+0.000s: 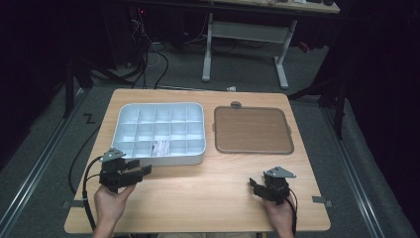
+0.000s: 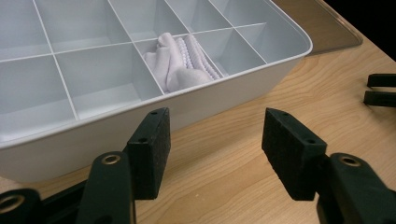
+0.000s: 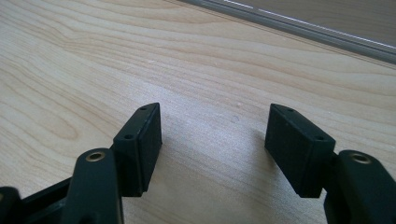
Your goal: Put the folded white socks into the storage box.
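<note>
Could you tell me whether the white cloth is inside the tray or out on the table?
Inside: the cloth lies bunched in one front-row compartment of the tray.

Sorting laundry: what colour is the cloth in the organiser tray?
White cloth, clearest in the left gripper view.

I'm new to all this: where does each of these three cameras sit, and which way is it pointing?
High view: sits above the person's side, looks forward and down on the table; both hands, left tool and right tool show.
Left gripper view: rides the left tool, faces the white divided tray with the folded cloth; its open black jaws show.
Right gripper view: rides the right tool, faces bare tabletop; its open jaws show.
Shared: high and left gripper views both show tray, cloth and brown lid.
</note>
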A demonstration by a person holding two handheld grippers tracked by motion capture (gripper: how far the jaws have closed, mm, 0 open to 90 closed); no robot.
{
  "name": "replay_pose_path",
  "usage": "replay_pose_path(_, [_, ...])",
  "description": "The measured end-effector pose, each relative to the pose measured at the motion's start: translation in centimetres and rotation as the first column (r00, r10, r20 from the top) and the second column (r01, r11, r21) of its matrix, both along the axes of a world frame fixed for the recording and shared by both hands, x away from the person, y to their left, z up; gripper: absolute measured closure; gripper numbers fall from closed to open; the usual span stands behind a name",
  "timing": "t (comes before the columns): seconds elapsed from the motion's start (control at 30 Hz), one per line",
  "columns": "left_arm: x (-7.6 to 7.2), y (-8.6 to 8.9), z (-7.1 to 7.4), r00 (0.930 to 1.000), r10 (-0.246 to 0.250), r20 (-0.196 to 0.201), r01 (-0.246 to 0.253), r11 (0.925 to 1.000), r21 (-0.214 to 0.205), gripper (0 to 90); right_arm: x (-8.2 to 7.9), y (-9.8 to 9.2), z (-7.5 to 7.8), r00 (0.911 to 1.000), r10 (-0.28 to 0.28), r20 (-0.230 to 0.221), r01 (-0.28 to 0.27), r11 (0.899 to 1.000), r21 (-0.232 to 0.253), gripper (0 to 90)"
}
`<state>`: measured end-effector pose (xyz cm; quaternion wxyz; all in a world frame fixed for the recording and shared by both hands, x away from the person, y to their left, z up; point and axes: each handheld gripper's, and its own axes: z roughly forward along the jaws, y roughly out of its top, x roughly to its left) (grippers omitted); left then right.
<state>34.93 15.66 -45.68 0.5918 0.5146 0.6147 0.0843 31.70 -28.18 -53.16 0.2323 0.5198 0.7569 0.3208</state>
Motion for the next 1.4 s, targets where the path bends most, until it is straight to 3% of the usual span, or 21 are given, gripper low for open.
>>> replay_pose_path(1.4, [0.2, -0.4, -2.4, 0.9983, 0.001, -0.059, -0.003, 0.9994, -0.035, 42.4, 0.0, 0.0, 0.0, 1.0000, 0.001, 0.000, -0.001, 1.000, 0.000, 36.6])
